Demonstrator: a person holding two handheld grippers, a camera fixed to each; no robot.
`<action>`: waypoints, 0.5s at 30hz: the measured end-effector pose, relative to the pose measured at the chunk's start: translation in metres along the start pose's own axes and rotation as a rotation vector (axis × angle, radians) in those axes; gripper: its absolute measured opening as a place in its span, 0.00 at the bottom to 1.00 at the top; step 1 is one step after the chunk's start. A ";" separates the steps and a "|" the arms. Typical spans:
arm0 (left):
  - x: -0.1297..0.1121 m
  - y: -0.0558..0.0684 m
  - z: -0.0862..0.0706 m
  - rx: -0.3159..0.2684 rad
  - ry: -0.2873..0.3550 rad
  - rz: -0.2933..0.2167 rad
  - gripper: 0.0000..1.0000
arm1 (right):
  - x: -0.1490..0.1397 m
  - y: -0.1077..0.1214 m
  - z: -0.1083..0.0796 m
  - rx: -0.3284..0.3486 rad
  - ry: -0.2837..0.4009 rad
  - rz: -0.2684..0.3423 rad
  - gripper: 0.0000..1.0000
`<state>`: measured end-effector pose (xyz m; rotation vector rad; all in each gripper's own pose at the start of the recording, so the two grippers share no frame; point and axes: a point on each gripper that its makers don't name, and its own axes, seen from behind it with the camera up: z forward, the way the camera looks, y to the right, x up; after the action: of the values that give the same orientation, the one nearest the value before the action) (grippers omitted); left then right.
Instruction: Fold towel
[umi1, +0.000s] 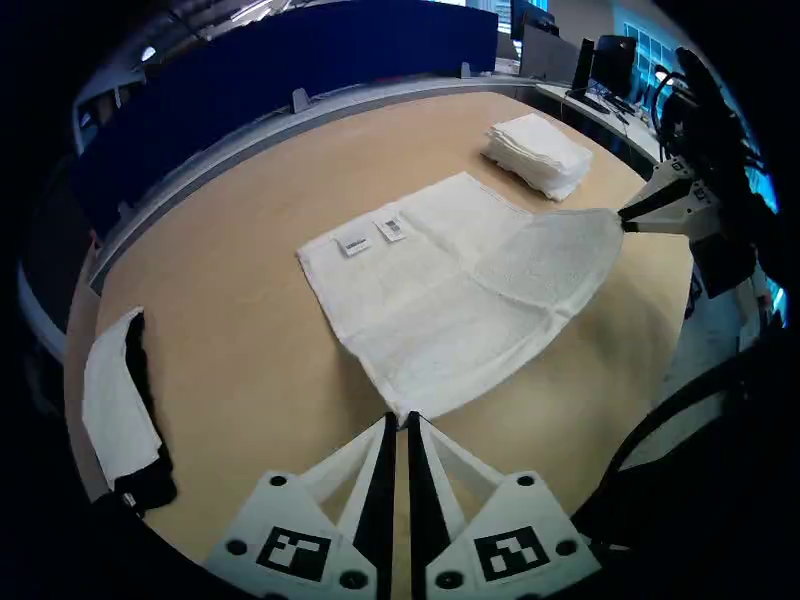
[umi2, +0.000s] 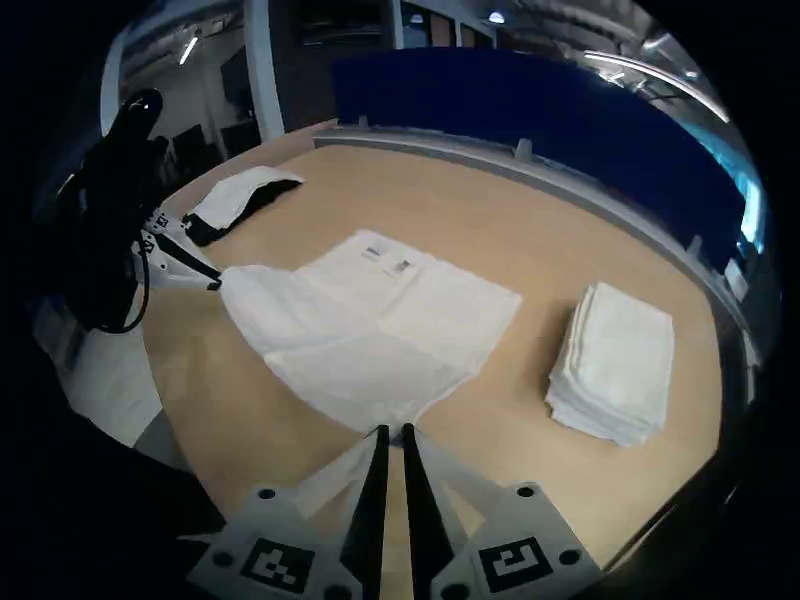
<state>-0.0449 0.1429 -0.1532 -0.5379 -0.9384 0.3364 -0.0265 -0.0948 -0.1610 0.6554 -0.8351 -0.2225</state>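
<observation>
We've got left gripper (umi1: 401, 420) fingers pinching one towel (umi1: 440, 290) corner, right gripper (umi2: 390, 432) fingers pinching another. Folded stack (umi1: 540, 152) lies beyond the fingers on the worktop (umi1: 240, 330).

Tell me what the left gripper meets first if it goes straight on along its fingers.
The white towel: the left gripper pinches its near corner, so it would likely push straight into the cloth spread ahead.
</observation>
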 end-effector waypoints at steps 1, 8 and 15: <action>0.001 0.000 0.000 -0.001 0.003 -0.002 0.08 | 0.001 0.000 -0.001 -0.001 0.002 0.000 0.10; 0.011 0.000 -0.008 -0.009 0.013 -0.006 0.08 | 0.015 0.001 -0.007 -0.002 0.025 0.013 0.10; 0.024 -0.003 -0.017 -0.016 0.028 -0.012 0.08 | 0.032 0.002 -0.017 -0.005 0.052 0.023 0.10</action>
<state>-0.0169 0.1478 -0.1438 -0.5501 -0.9175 0.3096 0.0071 -0.0995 -0.1482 0.6443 -0.7920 -0.1861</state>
